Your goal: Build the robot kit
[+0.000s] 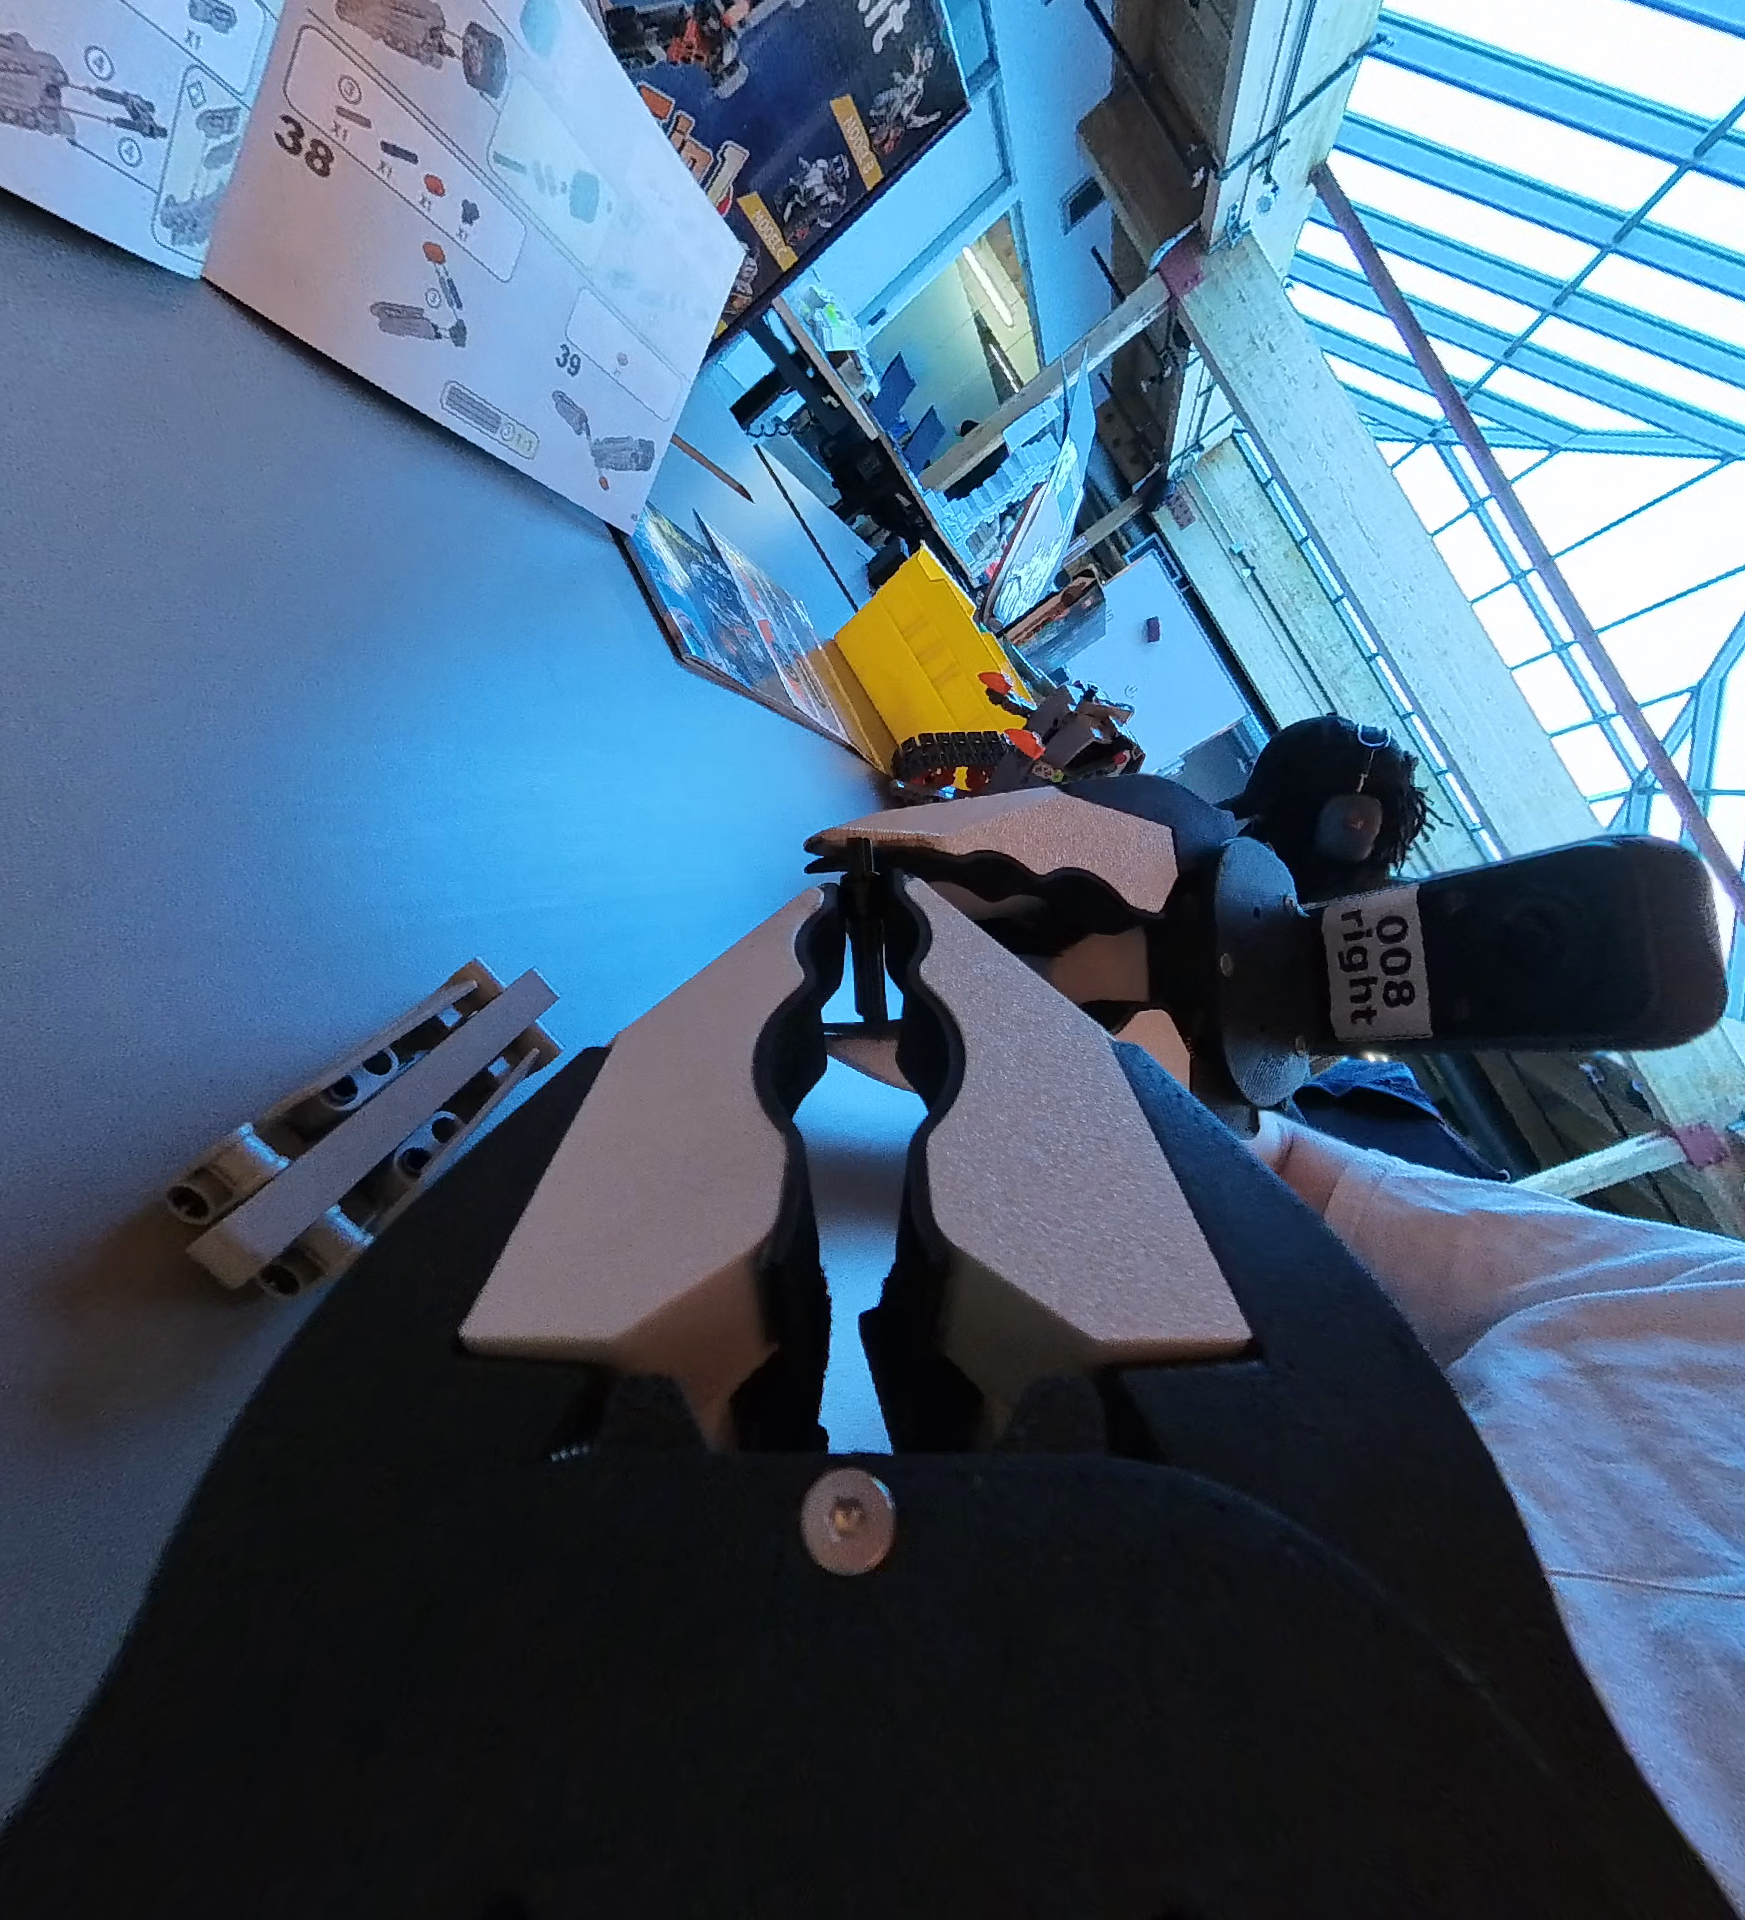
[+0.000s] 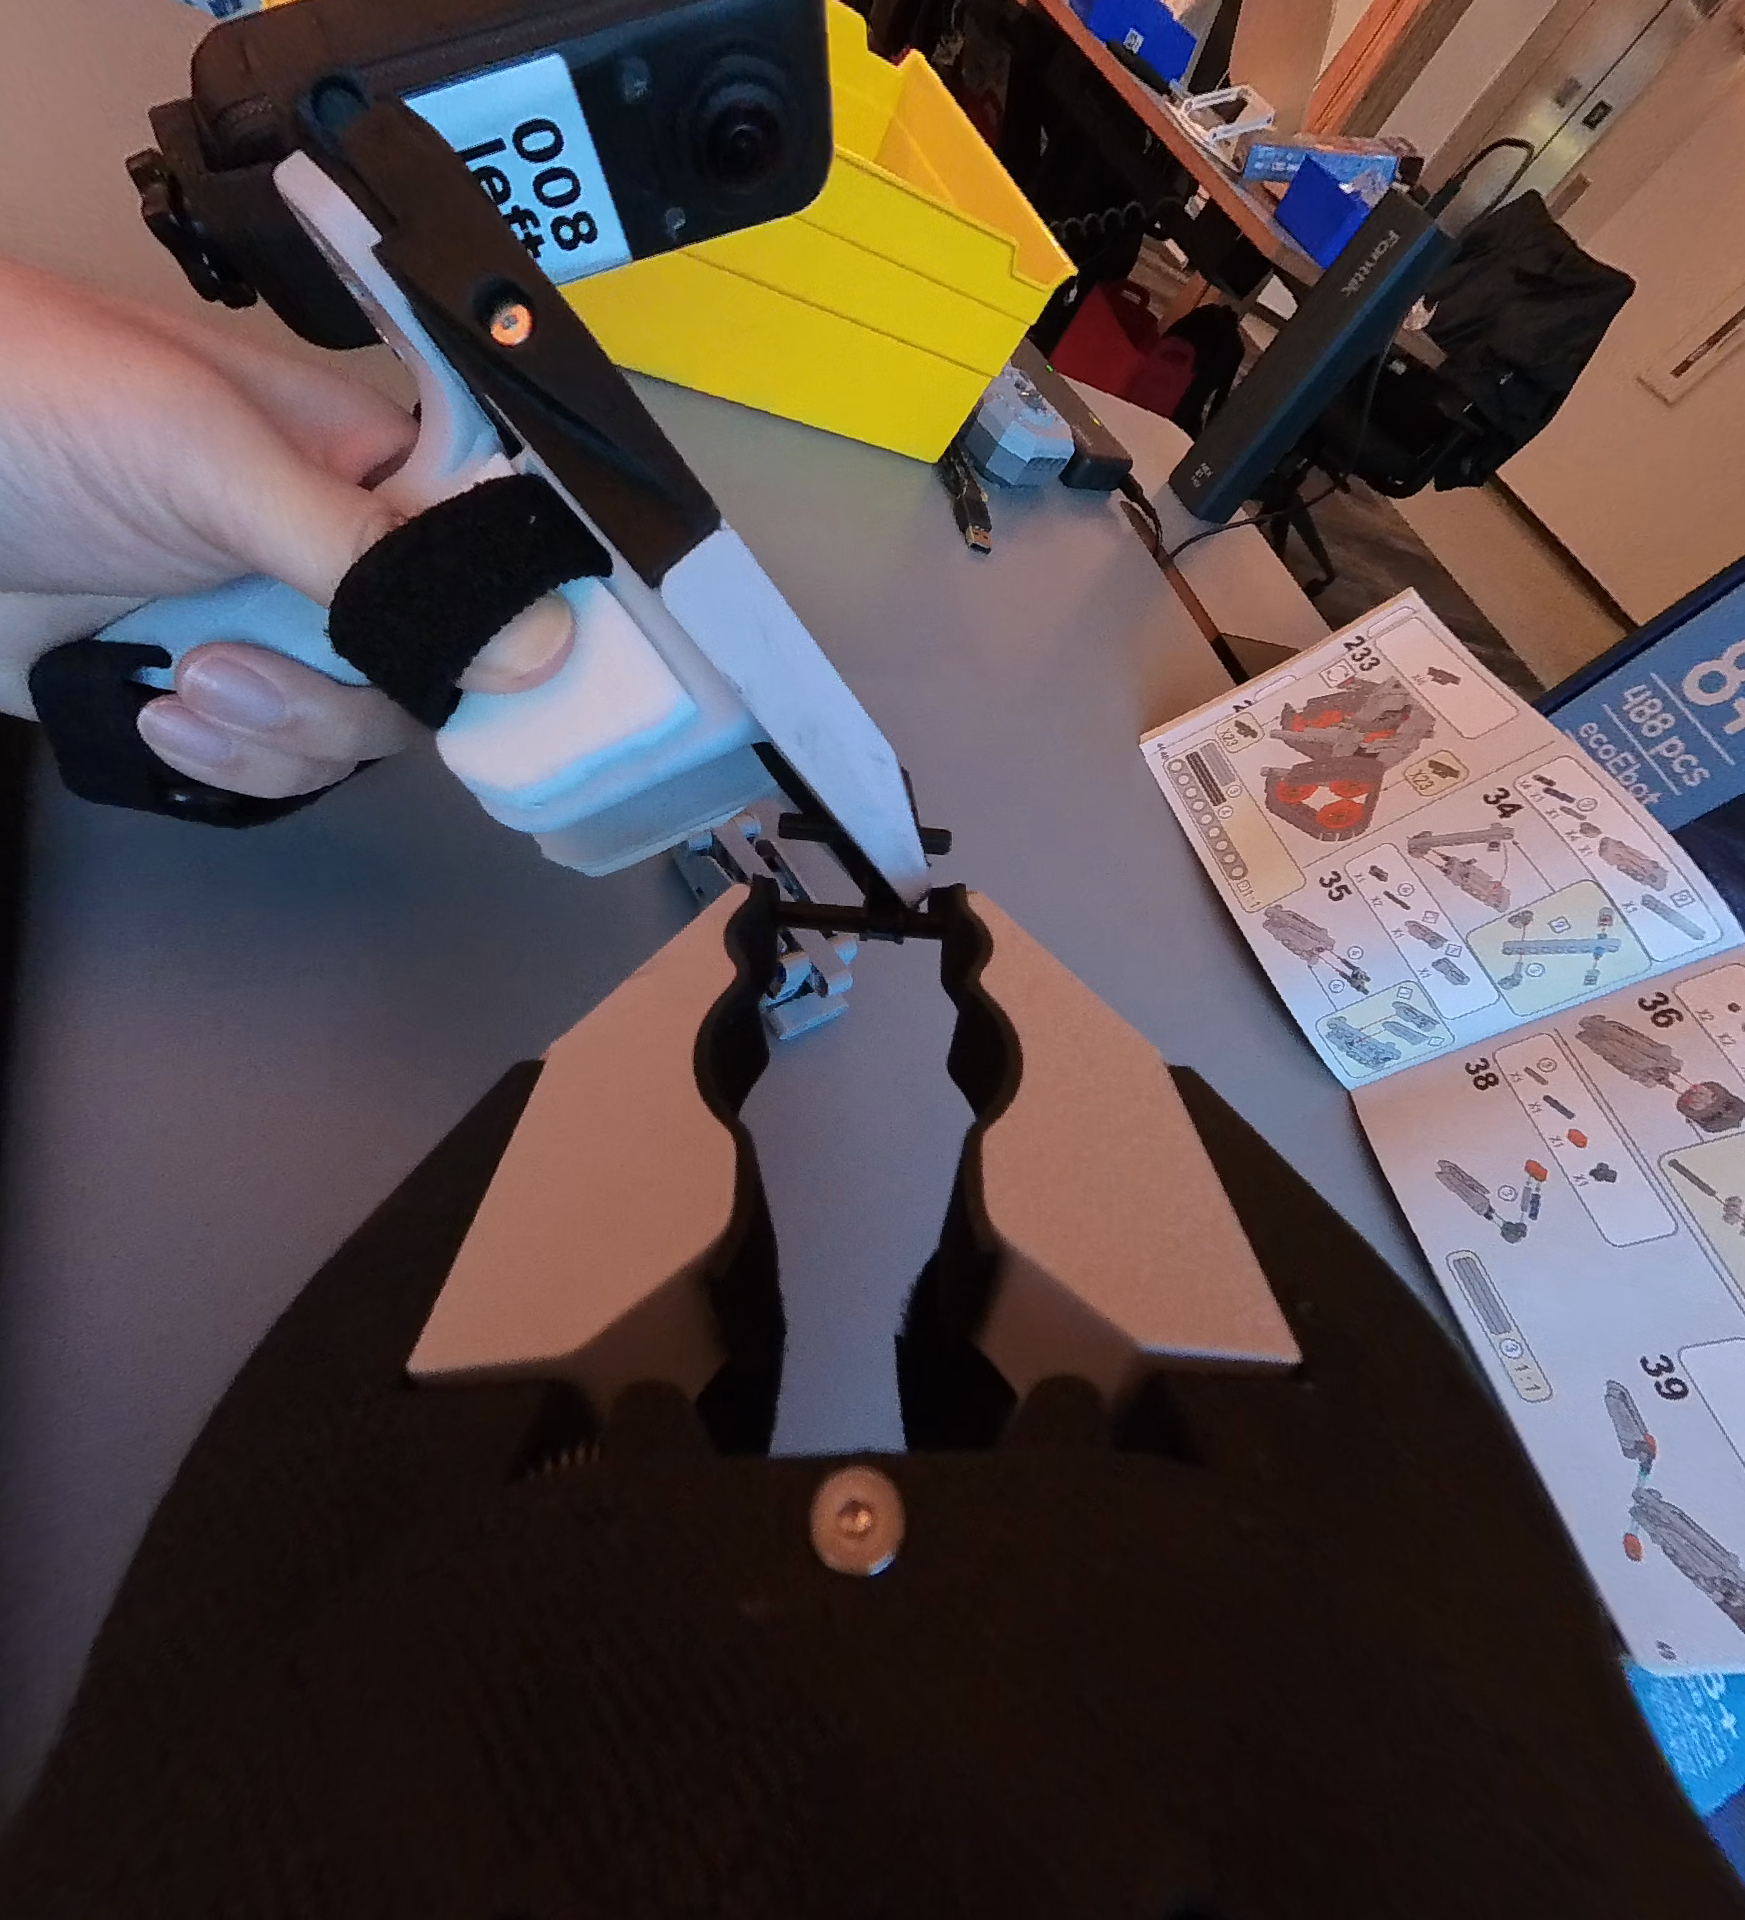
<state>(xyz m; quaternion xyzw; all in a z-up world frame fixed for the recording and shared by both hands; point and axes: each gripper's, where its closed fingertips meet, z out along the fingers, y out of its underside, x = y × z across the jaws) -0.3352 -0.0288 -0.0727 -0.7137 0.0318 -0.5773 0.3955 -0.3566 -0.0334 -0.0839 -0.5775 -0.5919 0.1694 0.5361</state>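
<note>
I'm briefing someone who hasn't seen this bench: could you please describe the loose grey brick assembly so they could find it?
Start from the grey table and the open instruction booklet. Nearer the camera, just left of the left gripper, lies the grey beam assembly. It alone rests loose on bare tabletop, a flat grey plate over holed beams.

both claws point(image 1: 863, 899) point(image 2: 852, 902) pinched, tips crossed

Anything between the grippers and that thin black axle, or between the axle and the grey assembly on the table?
Nothing visible. Both the left gripper and right gripper already pinch the black axle. The grey assembly lies apart on bare table.
</note>
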